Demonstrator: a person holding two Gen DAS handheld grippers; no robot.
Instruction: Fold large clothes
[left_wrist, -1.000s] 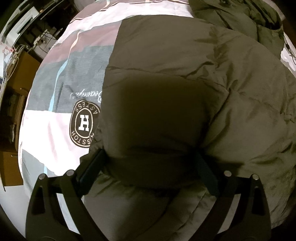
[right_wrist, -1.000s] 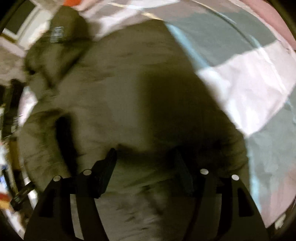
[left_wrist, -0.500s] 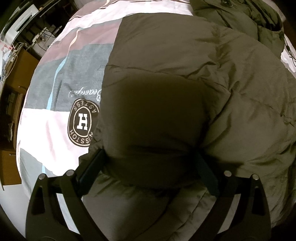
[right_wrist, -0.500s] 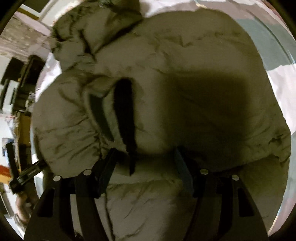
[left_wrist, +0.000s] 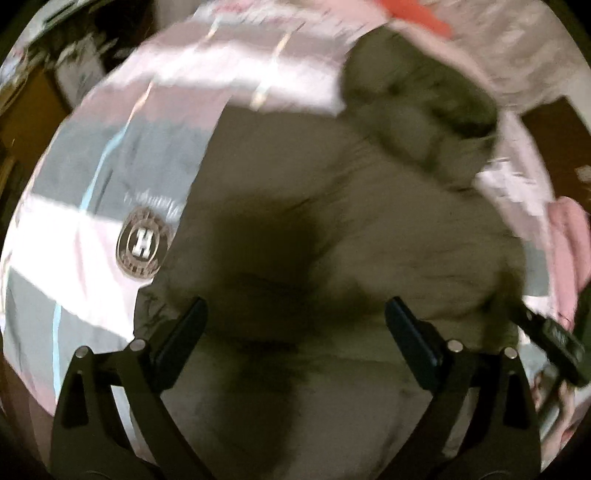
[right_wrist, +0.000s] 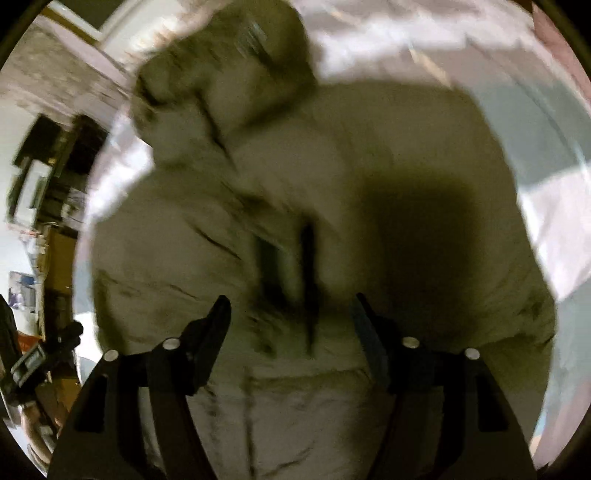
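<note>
While both frames are smeared w/ blur, the olive puffer jacket (left_wrist: 332, 229) lies spread on the bed's patchwork duvet (left_wrist: 92, 177), right below both tools. Left hand-held gripper (left_wrist: 293, 317) hangs over it, jaws wide, nothing pinched. Right hand-held gripper (right_wrist: 291, 314) has just been opening; jaws apart above the jacket's dark pocket slit (right_wrist: 308, 280), no fabric clamped. Round "H" logo (left_wrist: 143, 246) sits left of the left gripper.
</note>
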